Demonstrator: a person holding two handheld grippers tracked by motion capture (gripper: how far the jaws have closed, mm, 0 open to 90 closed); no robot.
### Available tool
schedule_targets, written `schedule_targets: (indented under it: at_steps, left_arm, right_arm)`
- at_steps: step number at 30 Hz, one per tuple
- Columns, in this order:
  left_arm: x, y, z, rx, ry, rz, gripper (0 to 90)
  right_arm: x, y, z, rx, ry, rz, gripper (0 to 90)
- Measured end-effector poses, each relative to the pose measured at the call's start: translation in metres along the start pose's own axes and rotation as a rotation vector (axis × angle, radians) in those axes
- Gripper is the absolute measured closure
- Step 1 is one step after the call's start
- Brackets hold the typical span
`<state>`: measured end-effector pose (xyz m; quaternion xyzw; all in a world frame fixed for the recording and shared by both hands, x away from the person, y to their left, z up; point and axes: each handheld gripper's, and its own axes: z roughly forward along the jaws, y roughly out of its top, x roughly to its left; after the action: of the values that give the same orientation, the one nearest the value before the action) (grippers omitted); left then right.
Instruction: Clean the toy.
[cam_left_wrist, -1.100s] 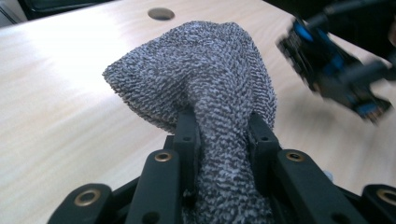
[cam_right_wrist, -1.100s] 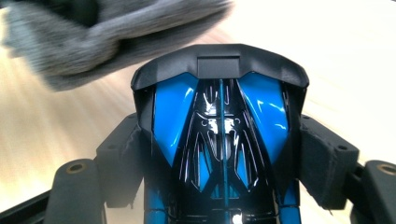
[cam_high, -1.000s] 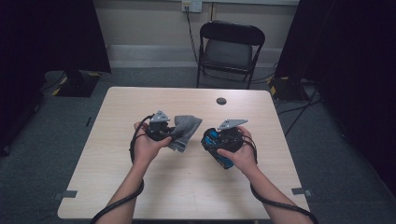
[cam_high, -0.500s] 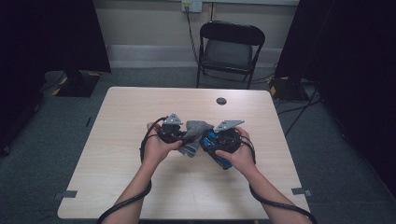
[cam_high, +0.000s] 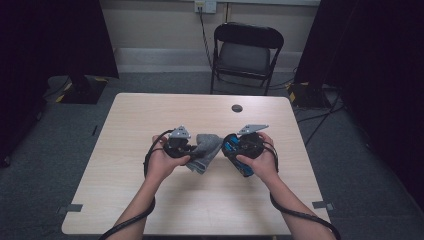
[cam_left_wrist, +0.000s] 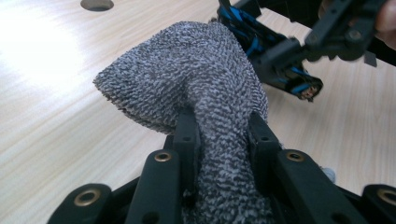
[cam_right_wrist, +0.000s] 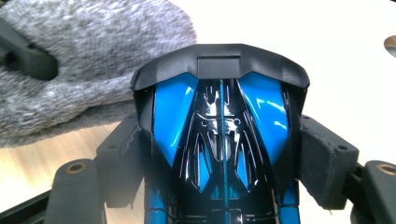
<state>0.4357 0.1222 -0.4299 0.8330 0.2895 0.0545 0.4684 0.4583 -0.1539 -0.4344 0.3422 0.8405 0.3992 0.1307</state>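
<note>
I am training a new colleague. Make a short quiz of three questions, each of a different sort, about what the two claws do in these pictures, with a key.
1. True or false: the left claw is shut on the grey cloth.
2. What does the right claw hold? A) a cup B) a blue and black toy C) nothing
3. Fill in: in the high view, the cloth is ____ the two claws.

Key: 1 true; 2 B; 3 between

The right claw faces the left claw over the table, and the toy almost meets the cloth.
</note>
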Motion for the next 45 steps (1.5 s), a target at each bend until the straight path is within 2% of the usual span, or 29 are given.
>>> schedule_targets:
  at_steps: [2, 7, 11, 14, 16, 22, 25, 35, 38, 40, 43, 45]
  left_arm:
    - [0.001, -0.004, -0.004, -0.003, -0.002, -0.003, 71.0]
    - [0.010, -0.014, -0.013, -0.012, 0.065, -0.029, 70.9]
    - [0.016, -0.011, -0.014, -0.025, 0.126, -0.039, 70.8]
    - [0.015, -0.003, -0.009, -0.047, 0.148, -0.029, 70.7]
    - [0.012, 0.003, -0.005, -0.060, 0.142, -0.019, 70.6]
    - [0.002, 0.016, 0.009, -0.044, 0.106, 0.021, 70.4]
    - [0.000, 0.017, 0.012, -0.038, 0.075, 0.019, 70.4]
    - [-0.005, 0.009, 0.009, -0.023, 0.049, 0.033, 70.4]
    - [-0.009, 0.005, 0.007, -0.026, 0.017, 0.031, 70.4]
    - [-0.010, 0.002, 0.005, -0.017, 0.018, 0.040, 70.4]
    - [-0.009, -0.006, 0.000, -0.015, 0.003, 0.026, 70.3]
    - [-0.007, -0.012, -0.003, 0.001, 0.011, 0.021, 70.3]
  right_arm:
    - [-0.002, 0.000, -0.001, -0.003, -0.008, 0.006, 25.5]
    - [-0.007, -0.001, -0.006, -0.019, -0.001, 0.018, 25.5]
    - [0.003, -0.002, -0.006, -0.017, 0.029, -0.008, 25.5]
    - [0.012, -0.002, -0.003, -0.015, 0.048, -0.029, 25.5]
    - [0.017, -0.001, 0.000, -0.010, 0.059, -0.038, 25.5]
    - [0.024, 0.003, 0.004, -0.013, 0.074, -0.050, 25.5]
    - [0.024, 0.003, 0.003, -0.013, 0.072, -0.047, 25.5]
    - [0.009, -0.002, 0.002, 0.005, 0.029, -0.027, 25.4]
    - [0.005, -0.002, 0.000, 0.005, 0.016, -0.011, 25.4]
    - [0.002, -0.001, -0.001, 0.003, 0.017, -0.003, 25.4]
    - [-0.002, 0.000, -0.004, 0.000, 0.003, 0.004, 25.5]
    - [-0.004, 0.000, -0.005, 0.000, 0.003, 0.007, 25.5]
